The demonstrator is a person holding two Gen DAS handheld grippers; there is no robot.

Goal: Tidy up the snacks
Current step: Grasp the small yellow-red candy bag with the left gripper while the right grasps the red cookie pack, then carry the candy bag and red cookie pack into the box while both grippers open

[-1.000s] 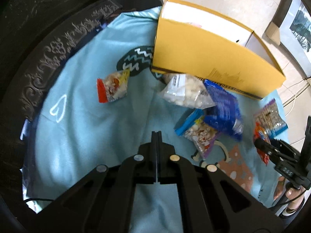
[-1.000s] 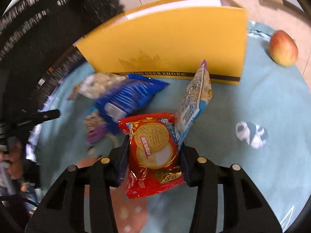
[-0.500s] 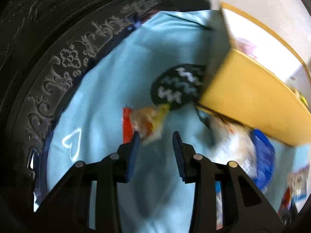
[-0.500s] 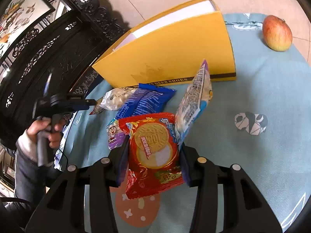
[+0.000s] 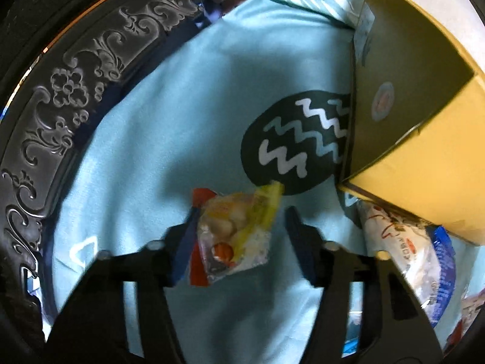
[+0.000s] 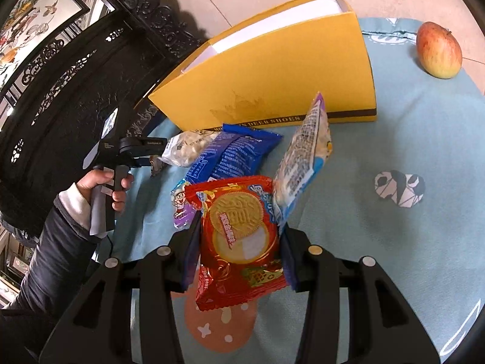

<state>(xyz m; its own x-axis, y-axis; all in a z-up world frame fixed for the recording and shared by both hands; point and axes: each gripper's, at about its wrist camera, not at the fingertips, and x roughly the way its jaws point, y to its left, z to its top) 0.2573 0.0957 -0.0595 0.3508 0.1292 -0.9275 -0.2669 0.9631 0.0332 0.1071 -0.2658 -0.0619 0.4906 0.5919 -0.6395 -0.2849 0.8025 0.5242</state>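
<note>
A small clear packet with red and yellow ends (image 5: 233, 236) lies on the light blue cloth (image 5: 157, 139). My left gripper (image 5: 242, 215) points down over it, its jaws opening, and the packet lies between them. The left pad is at the packet's edge and the right pad stands apart. My right gripper (image 6: 241, 224) is shut on a red biscuit packet (image 6: 239, 242). A white and blue packet (image 6: 303, 151) stands upright, wedged at its right pad. The open yellow box (image 6: 272, 69) stands behind, its corner (image 5: 424, 166) close to the small packet.
A blue packet (image 6: 233, 154), a clear packet of white pieces (image 6: 191, 145) and a purple one (image 6: 182, 203) lie before the box. An apple (image 6: 438, 50) sits far right. A dark carved rim (image 5: 60, 106) borders the cloth. A hand (image 6: 100, 185) holds the left gripper.
The left gripper went from shut to open and came down over the small packet, which now lies between its fingers. The right gripper kept still with the red packet.
</note>
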